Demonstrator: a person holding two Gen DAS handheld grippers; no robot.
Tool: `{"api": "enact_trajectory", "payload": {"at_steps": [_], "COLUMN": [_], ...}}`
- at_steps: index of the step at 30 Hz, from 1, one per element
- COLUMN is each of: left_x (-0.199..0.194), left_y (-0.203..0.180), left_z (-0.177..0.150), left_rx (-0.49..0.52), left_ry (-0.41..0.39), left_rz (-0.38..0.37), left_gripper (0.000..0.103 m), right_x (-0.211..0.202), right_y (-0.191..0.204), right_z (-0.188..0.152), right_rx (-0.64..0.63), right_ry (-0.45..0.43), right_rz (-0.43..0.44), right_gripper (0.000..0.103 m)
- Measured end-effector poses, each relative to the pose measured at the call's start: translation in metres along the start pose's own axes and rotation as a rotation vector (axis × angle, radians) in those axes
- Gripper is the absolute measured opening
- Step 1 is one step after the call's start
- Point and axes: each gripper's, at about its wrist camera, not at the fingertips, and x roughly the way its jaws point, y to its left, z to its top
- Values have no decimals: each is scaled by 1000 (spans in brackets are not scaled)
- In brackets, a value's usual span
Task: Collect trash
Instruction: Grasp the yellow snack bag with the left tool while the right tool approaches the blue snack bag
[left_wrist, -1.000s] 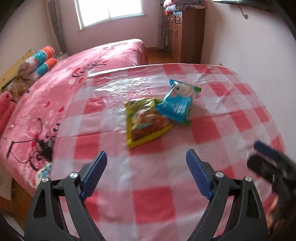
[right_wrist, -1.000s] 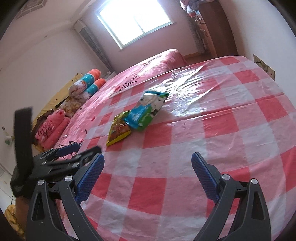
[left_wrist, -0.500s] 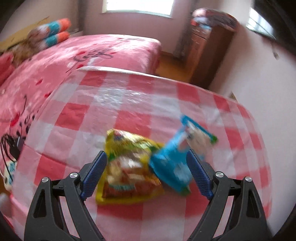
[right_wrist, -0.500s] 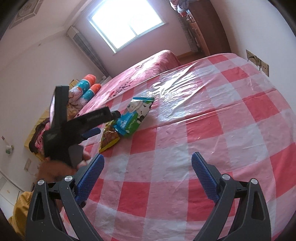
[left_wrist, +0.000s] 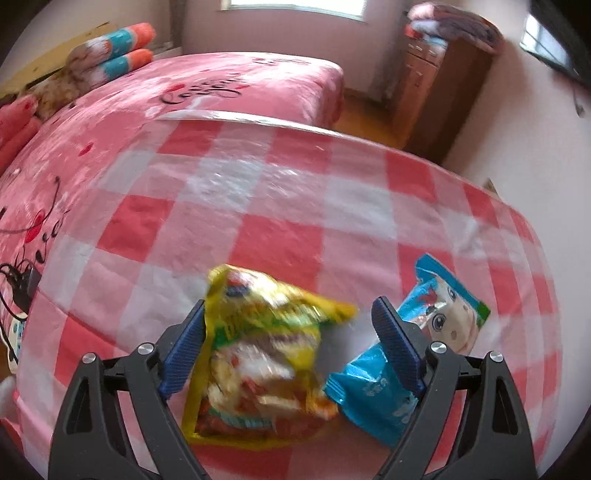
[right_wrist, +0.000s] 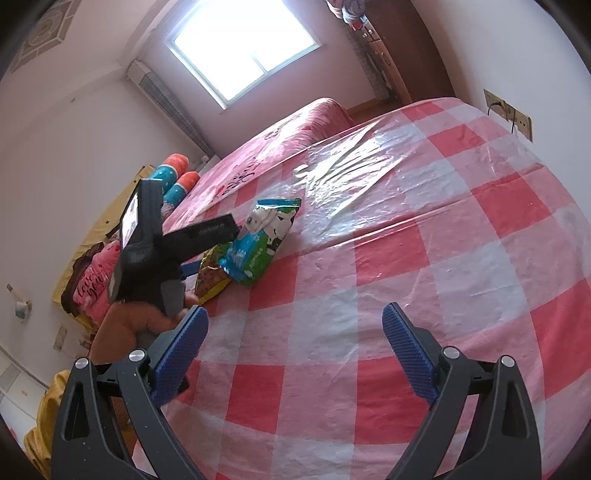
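Daylight is admitted by a window (right_wrist: 242, 44) far ahead of the right gripper (right_wrist: 295, 354), blown out to white, and a glare patch is thrown on the plastic table cover (right_wrist: 343, 162) beyond its fingertips. Between the left gripper (left_wrist: 291, 347) fingers, the yellow snack bag (left_wrist: 258, 354) is smeared by motion blur. Both views are bent by fisheye distortion and darkened at the corners.

A crumpled yellow snack bag (left_wrist: 258, 354) lies flat on the red-and-white checked tablecloth (left_wrist: 258, 206), its edge touching a blue cartoon-printed snack packet (left_wrist: 399, 365) just beside it.
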Motion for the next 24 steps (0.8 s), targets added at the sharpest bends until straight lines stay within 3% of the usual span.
{"api": "enact_trajectory", "payload": {"at_steps": [7,12,14,21,24], "left_x": [-27,-52,-58,-65,-55], "left_y": [-25,-48,-47,-28,-29], "left_z": [-49,-90,-94,-79,-72], "left_rx": [214,377,364,163,112], "left_ry": [46,86,78,19,10], "left_rz": [-70,-163,-162,-196,-152], "left_gripper": [88,87,83,83,83], "right_x": [-8,-11,-13,-6,-2], "right_y": [-2,-6,-6,-6,-3], "right_z": [1,2,1,2,3], "right_rx": [8,12,9,-14,-24], "right_ry": [-27,-33,-37,-3,5], "right_rz": [-15,-29,-39,-65,-66], "right_gripper": [94,94,94,94,94]}}
